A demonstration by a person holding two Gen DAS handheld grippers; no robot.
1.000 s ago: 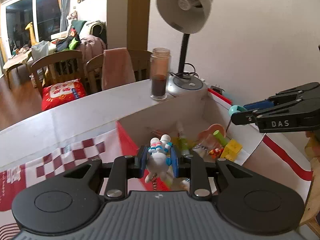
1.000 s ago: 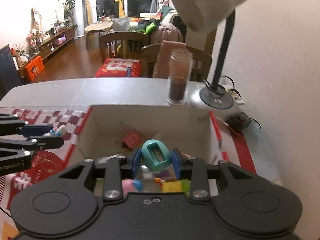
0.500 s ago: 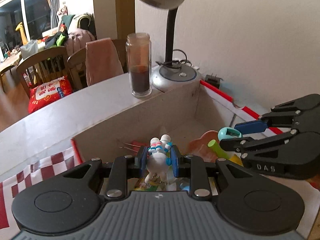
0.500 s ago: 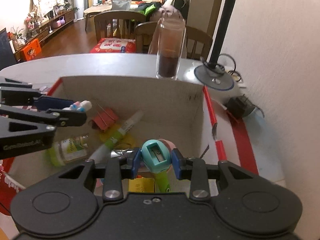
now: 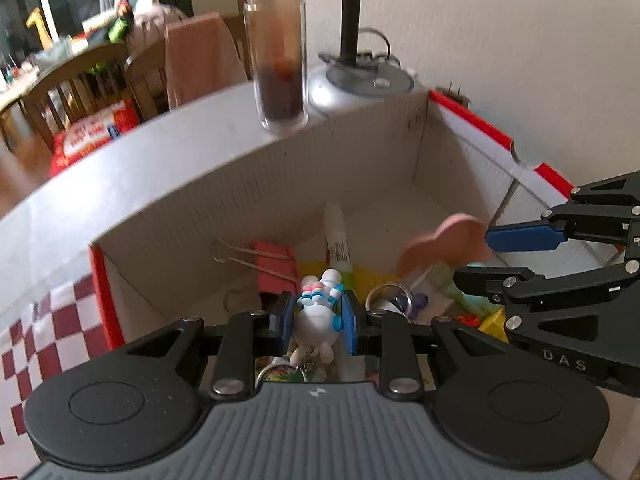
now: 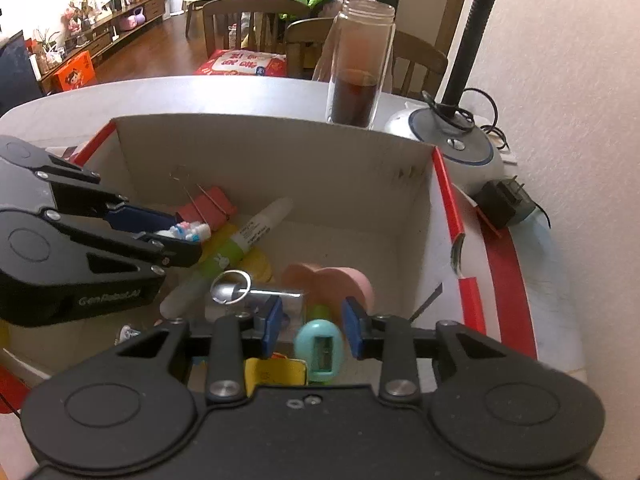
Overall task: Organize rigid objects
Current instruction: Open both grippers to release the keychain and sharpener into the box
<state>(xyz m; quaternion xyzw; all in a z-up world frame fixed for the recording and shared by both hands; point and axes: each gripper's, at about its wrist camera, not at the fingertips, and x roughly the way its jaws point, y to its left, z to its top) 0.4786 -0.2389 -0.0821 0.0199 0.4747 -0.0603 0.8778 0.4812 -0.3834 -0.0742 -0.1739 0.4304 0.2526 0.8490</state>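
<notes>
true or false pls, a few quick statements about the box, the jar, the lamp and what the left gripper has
1. The left gripper is shut on a white figurine. True.
2. The glass jar stands inside the box. False: it stands on the table behind the box's far wall.
3. A pink binder clip lies in the box. True.
4. In the right wrist view the lamp base sits left of the jar. False: it sits to the jar's right.
</notes>
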